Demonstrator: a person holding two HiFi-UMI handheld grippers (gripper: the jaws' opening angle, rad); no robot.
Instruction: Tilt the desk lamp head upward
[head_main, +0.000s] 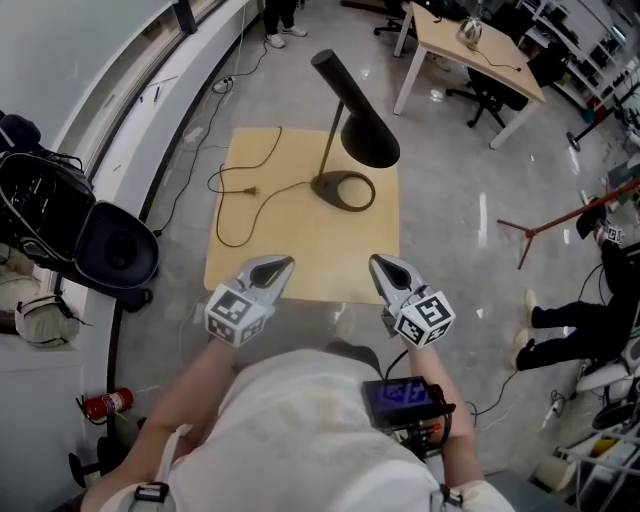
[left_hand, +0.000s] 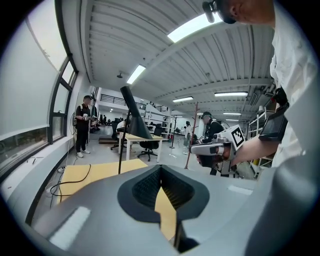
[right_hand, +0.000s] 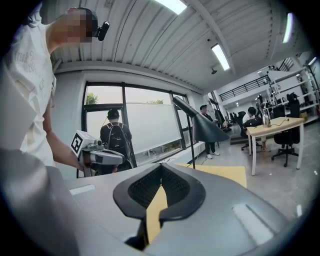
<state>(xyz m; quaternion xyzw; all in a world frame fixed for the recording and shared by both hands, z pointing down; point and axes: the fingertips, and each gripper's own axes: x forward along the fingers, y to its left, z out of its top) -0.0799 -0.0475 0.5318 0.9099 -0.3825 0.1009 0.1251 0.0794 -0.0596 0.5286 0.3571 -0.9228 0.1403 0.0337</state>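
One black desk lamp (head_main: 345, 130) stands toward the far side of a pale wooden surface (head_main: 250, 265). Its cone head (head_main: 370, 140) droops over its ring base (head_main: 343, 190), and one cord (head_main: 240, 200) loops to the left. Nearer us, well short of the lamp, we hold two grippers, the left gripper (head_main: 283, 264) and the right gripper (head_main: 381, 264). Each has its fingers (left_hand: 145, 187) pressed together on nothing. We judge this the approach. Next we must reach in, part the fingers and take the head to lift it.
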